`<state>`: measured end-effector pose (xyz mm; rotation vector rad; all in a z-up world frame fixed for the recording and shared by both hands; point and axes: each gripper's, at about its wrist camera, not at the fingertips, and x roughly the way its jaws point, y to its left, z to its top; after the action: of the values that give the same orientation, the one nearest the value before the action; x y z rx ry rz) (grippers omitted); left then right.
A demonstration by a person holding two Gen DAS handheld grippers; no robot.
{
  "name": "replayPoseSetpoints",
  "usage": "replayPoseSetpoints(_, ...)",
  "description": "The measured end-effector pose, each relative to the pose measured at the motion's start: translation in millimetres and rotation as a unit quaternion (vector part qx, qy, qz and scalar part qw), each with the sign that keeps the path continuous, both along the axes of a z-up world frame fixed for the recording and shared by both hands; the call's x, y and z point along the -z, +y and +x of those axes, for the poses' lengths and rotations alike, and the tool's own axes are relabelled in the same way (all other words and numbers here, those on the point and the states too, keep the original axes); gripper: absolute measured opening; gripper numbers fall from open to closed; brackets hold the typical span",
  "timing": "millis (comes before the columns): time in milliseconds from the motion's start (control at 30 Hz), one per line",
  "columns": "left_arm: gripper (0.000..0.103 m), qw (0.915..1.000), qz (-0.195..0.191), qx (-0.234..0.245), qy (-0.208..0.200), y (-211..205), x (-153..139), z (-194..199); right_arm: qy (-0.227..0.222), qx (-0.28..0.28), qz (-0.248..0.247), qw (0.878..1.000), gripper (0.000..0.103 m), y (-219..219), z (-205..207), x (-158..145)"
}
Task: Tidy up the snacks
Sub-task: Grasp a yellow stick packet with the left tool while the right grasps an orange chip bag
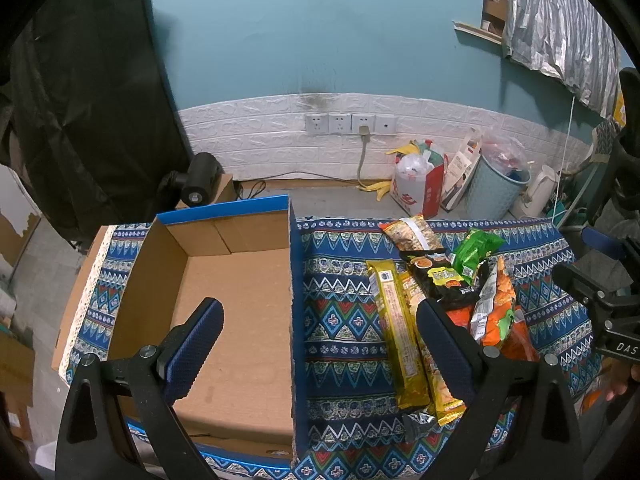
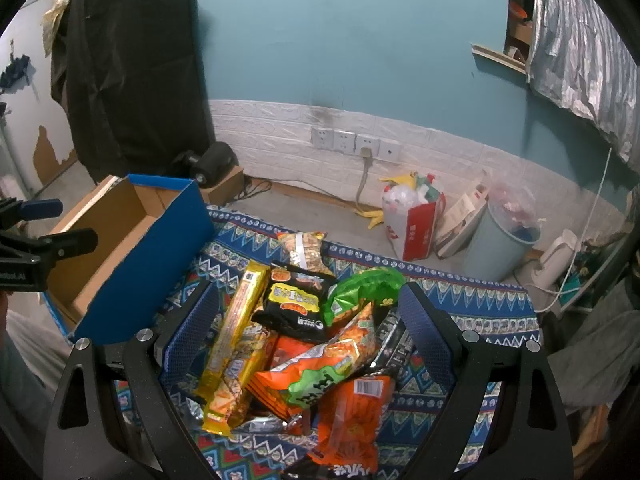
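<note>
A heap of snack packets lies on a patterned blue cloth (image 1: pixel 344 280): long yellow packets (image 1: pixel 394 328) (image 2: pixel 236 328), a black packet (image 1: pixel 440 276) (image 2: pixel 296 300), a green one (image 1: pixel 474 252) (image 2: pixel 360 292) and orange ones (image 2: pixel 352 416). To their left stands a cardboard box (image 1: pixel 236 292) (image 2: pixel 120 236) with blue outer walls and nothing inside. My left gripper (image 1: pixel 320 312) hangs open above the box's right wall, holding nothing. My right gripper (image 2: pixel 308 304) is open over the heap, its fingers either side of the packets, gripping none.
Behind the table, on the floor by the wall, stand a red bag of rubbish (image 1: pixel 418 188), a pale blue bin (image 1: pixel 494 184) and a white kettle (image 1: pixel 538 192). A black cloth (image 1: pixel 92 100) hangs at the left. Wall sockets (image 1: pixel 350 124) sit on the white panelling.
</note>
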<state>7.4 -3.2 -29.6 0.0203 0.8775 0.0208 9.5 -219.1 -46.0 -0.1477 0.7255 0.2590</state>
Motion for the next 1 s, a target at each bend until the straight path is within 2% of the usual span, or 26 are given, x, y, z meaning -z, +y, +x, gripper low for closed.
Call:
replayPoseSetpoints(200,0.098,0.9999,-0.005,0.008,0.011,-9,7,5,0.01,0.01,-0.002,1.0,0.09,-10,4,4)
replayPoseSetpoints(333,0.098,0.9993,0.0,0.02,0.033,-18,25,13,0.027,0.026,-0.011,0.999,0.09,-20,6,15)
replayPoseSetpoints(533,0.098,0.9972,0.006,0.027,0.069,-29,56,19,0.076,0.055,-0.023,0.995,0.089,-39,13,45)
replayPoseSetpoints(700,0.098,0.9945,0.011,0.036,0.097,-41,78,22,0.135,0.078,-0.021,0.988,0.089,-62,17,81)
replayPoseSetpoints(800,0.098,0.9924,0.012,0.038,0.116,-46,93,24,0.168,0.084,-0.014,0.982,0.089,-70,16,100)
replayPoseSetpoints(1000,0.098,0.9881,0.007,0.033,0.15,-52,119,28,0.214,0.079,-0.03,0.973,0.089,-75,10,128)
